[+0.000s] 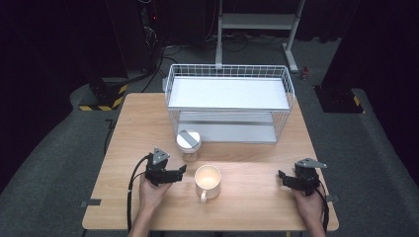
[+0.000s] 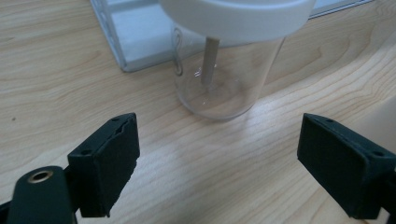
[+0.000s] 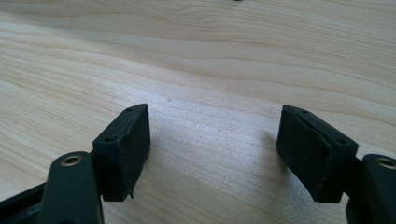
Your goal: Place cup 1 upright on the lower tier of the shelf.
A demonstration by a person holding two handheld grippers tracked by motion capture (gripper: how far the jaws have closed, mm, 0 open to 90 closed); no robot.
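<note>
Looking down from the high view, I see the wooden table (image 1: 148, 128) with a white wire rack (image 1: 228, 101) in the upper middle of the frame. Just below the rack's front left corner stands a clear jar (image 1: 188, 144) with a white-and-grey lid, and a cream mug (image 1: 207, 181) sits below it, near the centre, handle toward the bottom edge. My left hand-held gripper (image 1: 181, 171) lies at lower left, its tips pointing right, just beside the mug and below the jar, touching neither. My right hand-held gripper (image 1: 282, 177) is at lower right, well apart from the mug, tips pointing left.

From the left gripper view, the jar (image 2: 224, 70) fills the upper middle of the frame, standing on the table ahead of the left hand-held gripper (image 2: 217, 163). A pale stick stands inside the jar. The jaws are spread wide with bare wood between them, holding nothing. The rack's corner (image 2: 126, 37) shows at upper left.

From the right gripper view, the right hand-held gripper (image 3: 212, 144) has its jaws wide apart over bare table (image 3: 210, 56), gripping nothing.
</note>
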